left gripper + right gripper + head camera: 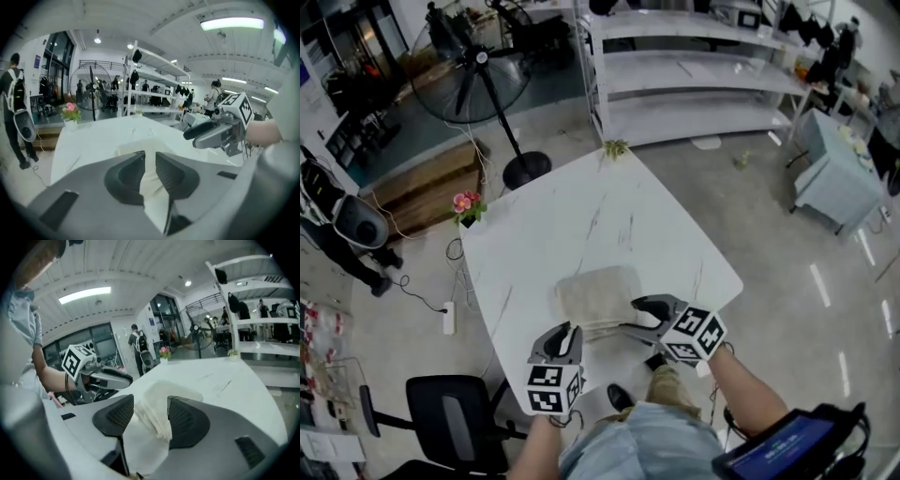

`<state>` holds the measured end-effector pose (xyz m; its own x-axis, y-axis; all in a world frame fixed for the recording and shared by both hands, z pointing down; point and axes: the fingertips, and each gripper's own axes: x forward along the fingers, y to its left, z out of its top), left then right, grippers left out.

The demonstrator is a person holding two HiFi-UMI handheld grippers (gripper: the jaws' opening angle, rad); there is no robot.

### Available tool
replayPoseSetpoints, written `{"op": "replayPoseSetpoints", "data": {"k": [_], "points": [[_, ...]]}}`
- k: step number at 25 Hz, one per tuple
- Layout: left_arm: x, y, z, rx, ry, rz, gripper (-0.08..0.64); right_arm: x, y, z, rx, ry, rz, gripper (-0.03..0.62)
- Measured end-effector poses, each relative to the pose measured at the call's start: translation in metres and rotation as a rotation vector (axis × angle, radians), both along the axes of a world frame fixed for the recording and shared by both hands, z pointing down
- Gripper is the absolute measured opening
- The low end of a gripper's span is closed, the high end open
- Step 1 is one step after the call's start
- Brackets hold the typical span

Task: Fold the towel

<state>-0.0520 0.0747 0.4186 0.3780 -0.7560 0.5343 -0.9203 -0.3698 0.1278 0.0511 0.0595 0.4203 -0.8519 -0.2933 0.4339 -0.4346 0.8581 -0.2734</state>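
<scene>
On the near part of the white marbled table: one cream towel, folded into a flat rectangle close to the near edge.

Containers:
- Small pot at the table's left corner, holding pink flowers.
- Small green plant at the far corner; its pot is too small to make out.

Grippers:
- Left gripper is at the towel's near left corner, its jaws narrow and pinching cream cloth between the pads.
- Right gripper is at the towel's near right side. Its jaws stand wide, and the towel's stacked edge lies loose between them.

By view:
- Only the head view gives the towel's whole outline and an office chair at the person's left.
- Only the right gripper view shows the towel's layered folds.
- Only the left gripper view shows a standing person with a backpack left of the table.

Edges and room:
- The far half of the table is bare.
- A floor fan stands beyond the far left edge.
- Shelving stands beyond the far corner, with open floor to the right.
</scene>
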Motion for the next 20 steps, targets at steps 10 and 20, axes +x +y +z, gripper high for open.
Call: {"op": "replayPoseSetpoints", "data": {"k": [10,20], "points": [[-0.013,-0.013,-0.269,0.598,0.092,-0.179,0.072,-0.033,-0.010,-0.267,0.504,-0.332,0.262,0.162],[-0.048,0.021,-0.233,0.586,0.060,-0.327,0.009,-0.047,0.008,-0.218,0.581,-0.214,0.354,0.014]]}}
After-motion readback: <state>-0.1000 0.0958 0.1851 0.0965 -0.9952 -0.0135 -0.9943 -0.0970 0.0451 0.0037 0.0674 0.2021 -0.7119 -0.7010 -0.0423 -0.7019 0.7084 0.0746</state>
